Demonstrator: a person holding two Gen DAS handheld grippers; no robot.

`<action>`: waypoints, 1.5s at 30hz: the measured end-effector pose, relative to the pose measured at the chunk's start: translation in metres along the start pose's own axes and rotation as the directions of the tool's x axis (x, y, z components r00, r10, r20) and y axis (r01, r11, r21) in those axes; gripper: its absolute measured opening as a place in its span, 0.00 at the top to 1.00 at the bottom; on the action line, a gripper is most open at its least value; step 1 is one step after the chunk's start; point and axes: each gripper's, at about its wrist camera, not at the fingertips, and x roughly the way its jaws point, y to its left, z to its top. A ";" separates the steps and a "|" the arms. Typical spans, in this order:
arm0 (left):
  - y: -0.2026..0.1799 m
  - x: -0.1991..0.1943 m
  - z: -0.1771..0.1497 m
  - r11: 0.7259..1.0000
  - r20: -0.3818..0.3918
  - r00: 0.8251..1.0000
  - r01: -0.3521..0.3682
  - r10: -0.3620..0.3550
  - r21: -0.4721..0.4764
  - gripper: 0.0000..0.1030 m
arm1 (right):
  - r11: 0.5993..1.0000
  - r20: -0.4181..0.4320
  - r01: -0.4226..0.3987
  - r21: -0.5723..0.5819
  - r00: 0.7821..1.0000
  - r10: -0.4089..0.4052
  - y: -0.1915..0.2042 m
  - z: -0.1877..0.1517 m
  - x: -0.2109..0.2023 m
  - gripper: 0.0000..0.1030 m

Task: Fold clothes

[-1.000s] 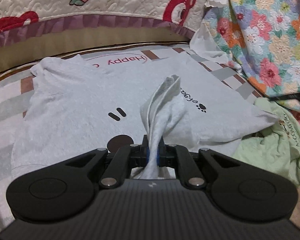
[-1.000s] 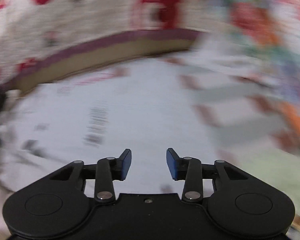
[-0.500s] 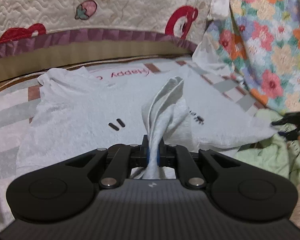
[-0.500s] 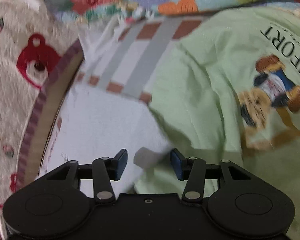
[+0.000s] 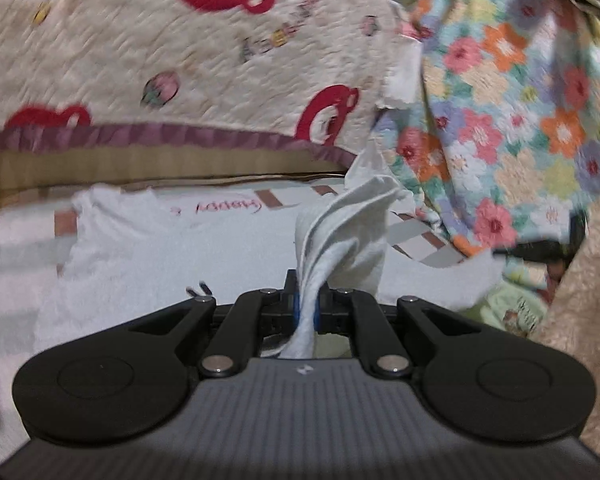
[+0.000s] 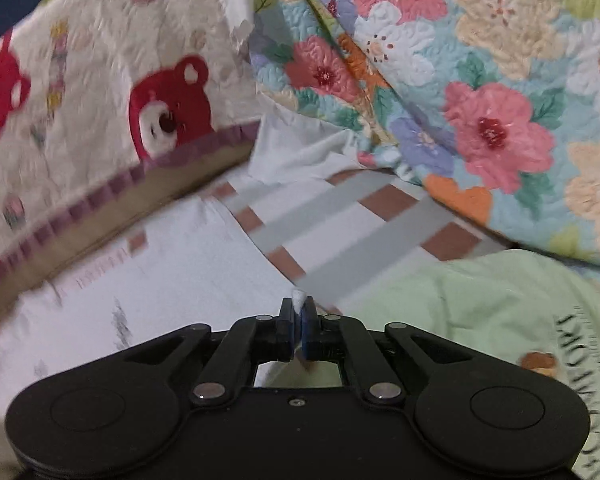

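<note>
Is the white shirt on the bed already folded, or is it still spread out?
Mostly spread: the white shirt lies flat on the bed, with only pinched parts lifted in the left gripper and right gripper.

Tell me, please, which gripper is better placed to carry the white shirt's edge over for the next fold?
Probably left. The left gripper is shut on a thick bunch of the white shirt, raised above its flat part. The right gripper pinches only a small tip of white cloth at the edge near the green shirt.
</note>
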 end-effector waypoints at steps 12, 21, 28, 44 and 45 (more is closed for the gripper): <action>0.083 0.106 0.042 0.980 -0.033 0.981 -0.188 0.190 0.062 0.94 | 0.974 -0.085 -0.045 -0.220 0.996 0.027 0.078 0.111 0.134 0.97; 0.140 0.186 0.037 0.934 -0.076 0.938 -0.324 0.338 0.151 0.94 | 0.987 -0.162 -0.027 -0.159 0.987 0.001 0.132 0.140 0.234 0.97; 0.188 0.213 0.040 0.948 -0.120 0.946 -0.311 0.302 -0.061 0.94 | 0.984 -0.136 -0.021 -0.178 0.991 -0.003 0.149 0.134 0.264 0.97; 0.185 0.256 0.037 0.897 -0.213 0.872 -0.436 0.440 0.070 0.93 | 0.998 -0.134 -0.024 -0.061 0.991 0.016 0.144 0.126 0.324 0.90; 0.190 0.259 0.034 0.896 -0.230 0.868 -0.441 0.440 0.051 0.93 | 0.998 -0.126 -0.034 -0.052 0.992 0.028 0.142 0.125 0.323 0.83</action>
